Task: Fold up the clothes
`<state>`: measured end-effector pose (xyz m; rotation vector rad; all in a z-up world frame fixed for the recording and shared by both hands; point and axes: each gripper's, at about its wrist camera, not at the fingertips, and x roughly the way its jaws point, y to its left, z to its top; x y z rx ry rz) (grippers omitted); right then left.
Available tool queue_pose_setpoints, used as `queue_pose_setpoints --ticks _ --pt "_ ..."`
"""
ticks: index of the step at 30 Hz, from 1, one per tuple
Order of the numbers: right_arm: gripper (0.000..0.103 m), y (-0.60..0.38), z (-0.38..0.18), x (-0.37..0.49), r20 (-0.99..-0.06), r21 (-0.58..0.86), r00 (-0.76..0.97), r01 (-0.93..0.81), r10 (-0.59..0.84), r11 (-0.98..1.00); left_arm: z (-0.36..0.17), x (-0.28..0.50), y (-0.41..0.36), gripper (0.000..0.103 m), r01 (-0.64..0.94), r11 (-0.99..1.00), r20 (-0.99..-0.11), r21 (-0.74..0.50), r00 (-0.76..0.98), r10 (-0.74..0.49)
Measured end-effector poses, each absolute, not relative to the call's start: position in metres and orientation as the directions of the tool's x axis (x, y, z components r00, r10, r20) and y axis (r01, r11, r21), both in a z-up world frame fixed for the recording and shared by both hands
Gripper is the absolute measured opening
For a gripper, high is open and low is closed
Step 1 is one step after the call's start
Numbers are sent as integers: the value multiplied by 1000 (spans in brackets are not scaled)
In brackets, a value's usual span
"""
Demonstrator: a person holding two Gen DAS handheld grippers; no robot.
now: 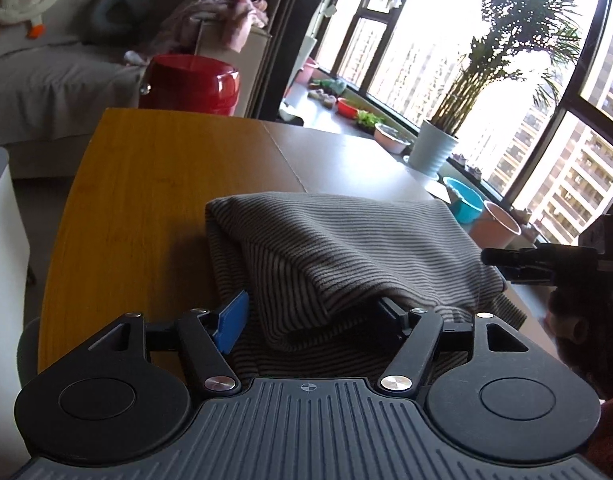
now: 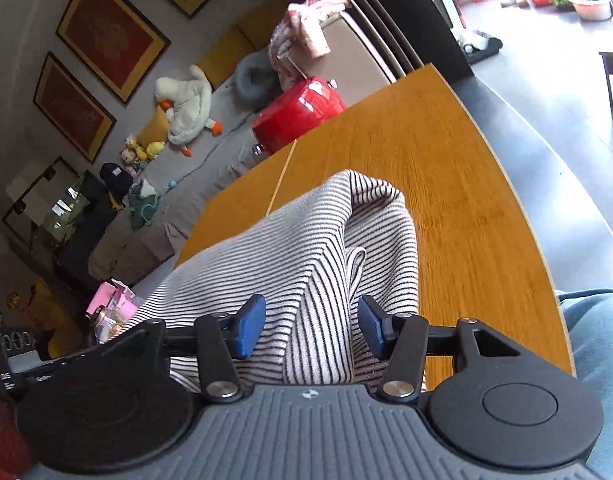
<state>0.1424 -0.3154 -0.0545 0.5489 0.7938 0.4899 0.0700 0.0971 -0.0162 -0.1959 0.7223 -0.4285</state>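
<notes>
Left wrist view shows the striped garment (image 1: 346, 256) folded on the worktop (image 1: 146, 184), both hand-held grippers — left (image 1: 310, 316), right (image 2: 312, 328) — spread around loose cloth; withdrawing carelessly could snag and undo the fold.

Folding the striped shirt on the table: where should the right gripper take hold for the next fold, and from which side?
Probably the raised fold of the striped shirt directly ahead of the right gripper. It stands off the wooden table as a ridge, so the open fingers can straddle it from the near edge, coming in low and forward. Flat cloth elsewhere offers no such lip.
</notes>
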Motion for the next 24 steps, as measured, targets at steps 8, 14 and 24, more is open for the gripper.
queue_pose_setpoints --ticks 8,14,24 --pt "18 -295 -2 133 -420 558 631 -387 652 734 -10 71 95 78 285 911 -602 -300 684 -412" --pt "18 -328 -23 125 -498 559 648 -267 576 785 -11 68 91 88 303 910 -606 -283 679 -414" --pt "45 -330 -62 114 -514 606 624 -221 589 764 -17 94 89 93 277 836 -578 -473 619 -532"
